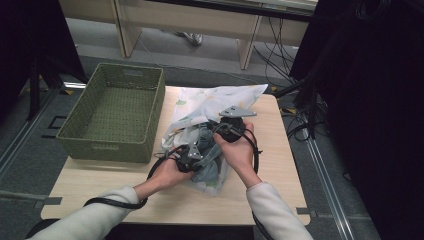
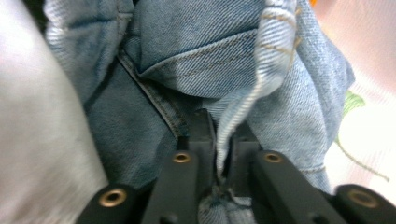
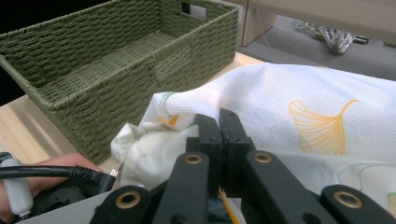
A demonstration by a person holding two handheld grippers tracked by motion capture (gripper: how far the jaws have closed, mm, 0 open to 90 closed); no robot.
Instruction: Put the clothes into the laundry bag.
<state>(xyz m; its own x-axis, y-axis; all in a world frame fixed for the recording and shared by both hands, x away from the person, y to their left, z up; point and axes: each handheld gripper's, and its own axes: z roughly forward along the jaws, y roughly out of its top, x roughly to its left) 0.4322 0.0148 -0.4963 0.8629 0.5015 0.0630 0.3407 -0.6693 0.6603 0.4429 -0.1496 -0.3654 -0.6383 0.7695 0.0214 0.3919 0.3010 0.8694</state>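
On the light wooden counter [image 1: 100, 177] a white mesh laundry bag [image 1: 220, 97] printed with leaves lies beside an empty green woven basket [image 1: 117, 107]; the bag touches or nearly touches the basket's right wall. A blue denim garment [image 1: 207, 150] sits at the bag's near end, partly covered by the white fabric, so how much of it is inside the bag cannot be told.

The left tool [image 2: 223, 154] is nearly closed on a pale folded edge of the denim, which runs down between its jaws. In the left gripper view the denim crowds the frame; the white fabric at its left edge is blurred, and the leaf print at the right is soft.

The right tool [image 3: 219, 135] has its jaws pressed together where the bag's white mesh bunches against them. The mesh seems pinched there, though the contact itself is hidden behind the jaw tips. A yellow fan-shaped leaf shows on the mesh just right of them, and the basket stands beyond to the left.

From above, both hands cover the tools' bodies, and the jaw tips are hidden by hands and cloth. The grey plate [image 1: 237, 112] on the right tool stands out over the bag. Black cables [image 1: 117, 202] loop off the counter's near edge.
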